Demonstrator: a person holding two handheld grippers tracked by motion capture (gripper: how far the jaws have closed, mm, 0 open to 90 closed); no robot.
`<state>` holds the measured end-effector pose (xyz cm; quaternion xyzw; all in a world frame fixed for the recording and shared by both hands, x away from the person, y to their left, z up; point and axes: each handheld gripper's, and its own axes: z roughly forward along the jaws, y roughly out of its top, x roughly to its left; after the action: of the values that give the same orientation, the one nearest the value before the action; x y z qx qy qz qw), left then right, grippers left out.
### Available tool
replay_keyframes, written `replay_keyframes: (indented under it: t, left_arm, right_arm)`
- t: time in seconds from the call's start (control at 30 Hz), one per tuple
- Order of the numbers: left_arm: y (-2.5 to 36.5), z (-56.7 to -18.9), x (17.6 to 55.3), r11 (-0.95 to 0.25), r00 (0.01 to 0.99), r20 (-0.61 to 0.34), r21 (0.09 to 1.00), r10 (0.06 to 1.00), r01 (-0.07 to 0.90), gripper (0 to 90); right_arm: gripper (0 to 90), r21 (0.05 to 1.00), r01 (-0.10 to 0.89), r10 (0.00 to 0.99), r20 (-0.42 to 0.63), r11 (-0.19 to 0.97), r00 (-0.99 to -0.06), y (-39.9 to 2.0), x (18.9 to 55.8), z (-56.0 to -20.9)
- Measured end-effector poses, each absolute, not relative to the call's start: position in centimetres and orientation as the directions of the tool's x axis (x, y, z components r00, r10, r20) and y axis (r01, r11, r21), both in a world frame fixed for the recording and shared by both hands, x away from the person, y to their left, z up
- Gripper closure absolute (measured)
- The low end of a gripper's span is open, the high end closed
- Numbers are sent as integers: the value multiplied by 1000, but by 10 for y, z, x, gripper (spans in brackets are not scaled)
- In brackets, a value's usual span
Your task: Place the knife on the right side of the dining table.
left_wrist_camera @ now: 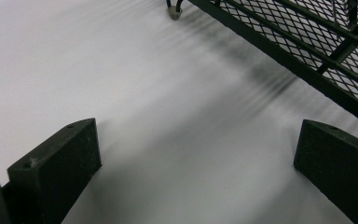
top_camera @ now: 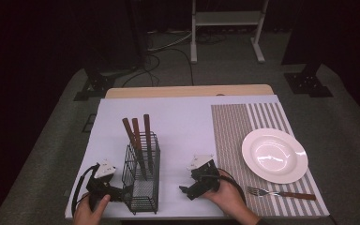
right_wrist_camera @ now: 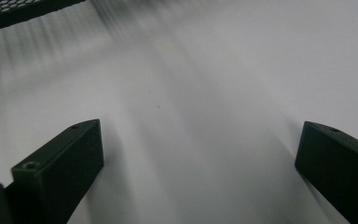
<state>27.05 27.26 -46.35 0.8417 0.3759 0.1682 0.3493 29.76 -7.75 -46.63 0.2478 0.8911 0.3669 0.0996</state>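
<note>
- One black wire-mesh basket stands upright near the table's front edge, holding three brown-handled utensils.
- One white plate and one fork lie on a striped mat.
- Left tongs, just beside the basket, released.
- Right tongs, released, empty.

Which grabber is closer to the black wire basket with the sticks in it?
The left gripper is closer: it sits right beside the mesh basket, at its left side. The right gripper is off to the basket's right, with bare white table between.
</note>
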Motion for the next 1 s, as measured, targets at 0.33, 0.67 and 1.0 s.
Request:
replay_keyframes:
  t: [0.33, 0.67, 1.0]
  left_arm:
    - [273, -463, 271, -475, 662, 20, 712, 750, 517, 0]
    - [273, -464, 271, -473, 661, 21, 716, 750, 514, 0]
    - [272, -464, 270, -472, 660, 22, 717, 751, 513, 0]
  right_arm:
    - [3, 705, 372, 517, 10, 604, -856, -78, 298, -466]
    - [4, 697, 390, 524, 23, 602, -851, -74, 305, -464]
    - [114, 719, 378, 527, 18, 583, -849, -73, 317, -451]
